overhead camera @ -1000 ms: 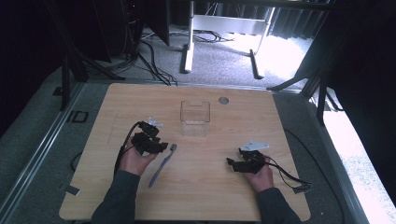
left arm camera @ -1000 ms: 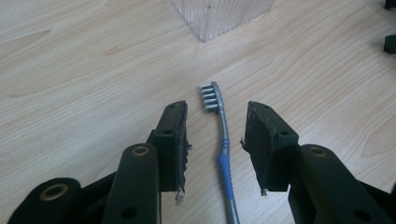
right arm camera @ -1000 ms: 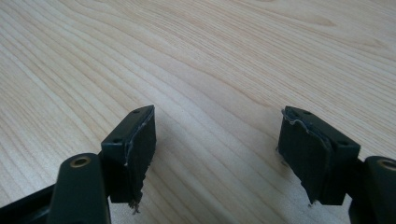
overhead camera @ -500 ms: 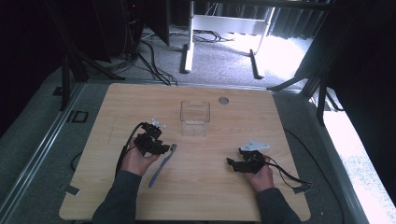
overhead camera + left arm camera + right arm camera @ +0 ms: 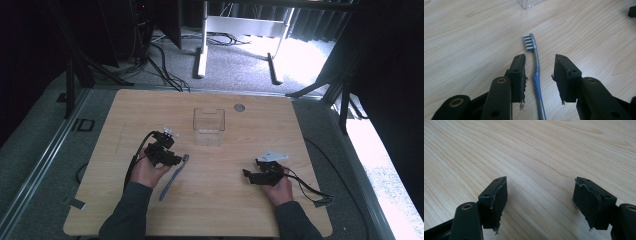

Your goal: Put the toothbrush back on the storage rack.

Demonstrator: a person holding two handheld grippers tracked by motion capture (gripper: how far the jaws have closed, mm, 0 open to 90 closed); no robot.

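Straddling the slim grey-and-blue plastic toothbrush (image 5: 536, 70) flat on the wooden desk (image 5: 220, 200), left tongs (image 5: 540, 77) gape, unclosed. Light, stiff, slippery; pinch the ribbed blue grip. Right tongs (image 5: 549, 202) spread, empty.

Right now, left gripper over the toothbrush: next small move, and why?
Probably lower a touch and close. The left gripper is open, one jaw on each side of the toothbrush handle, which lies flat on the table with its bristles pointing toward the clear box. Whether the jaws touch the table yet, I cannot tell.
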